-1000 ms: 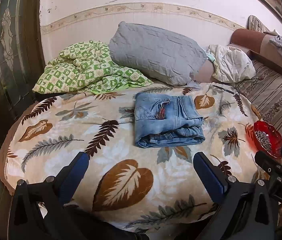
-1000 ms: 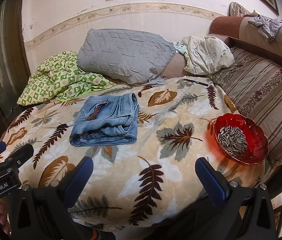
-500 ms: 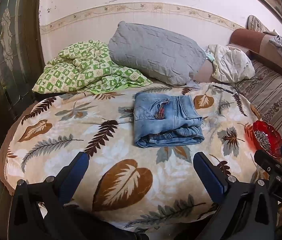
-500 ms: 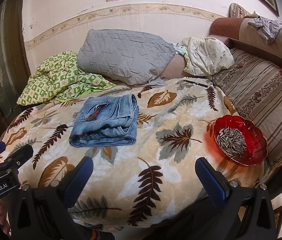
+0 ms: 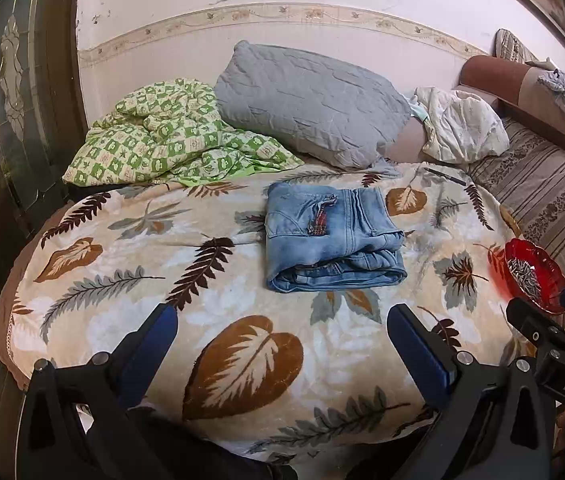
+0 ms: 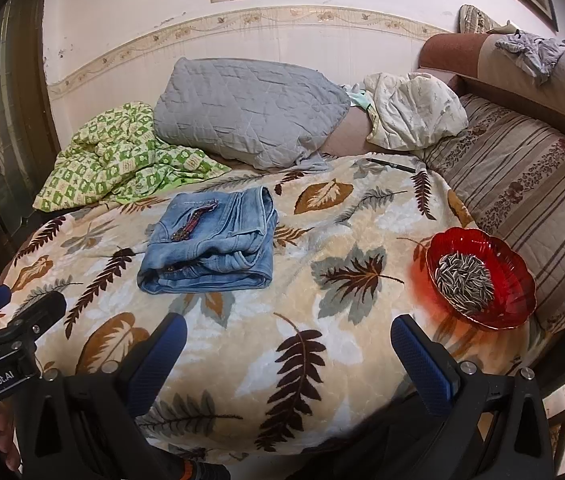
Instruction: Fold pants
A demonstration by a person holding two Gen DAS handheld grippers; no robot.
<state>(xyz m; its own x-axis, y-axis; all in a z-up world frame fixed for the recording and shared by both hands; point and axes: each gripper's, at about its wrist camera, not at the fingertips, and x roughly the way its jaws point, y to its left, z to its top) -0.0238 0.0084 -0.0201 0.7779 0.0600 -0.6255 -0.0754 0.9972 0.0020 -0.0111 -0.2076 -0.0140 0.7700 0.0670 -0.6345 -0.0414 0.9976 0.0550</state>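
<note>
Light blue jeans are lying folded into a compact square bundle on a leaf-print blanket, sitting at the centre of the left wrist view and left of centre in the right wrist view. The left gripper is hovering at the bottom of its frame, fingers spread wide and holding nothing. The right gripper is likewise gaping wide and empty, well short of the jeans. A red bowl of seeds is resting at the right. A grey pillow is leaning above.
</note>
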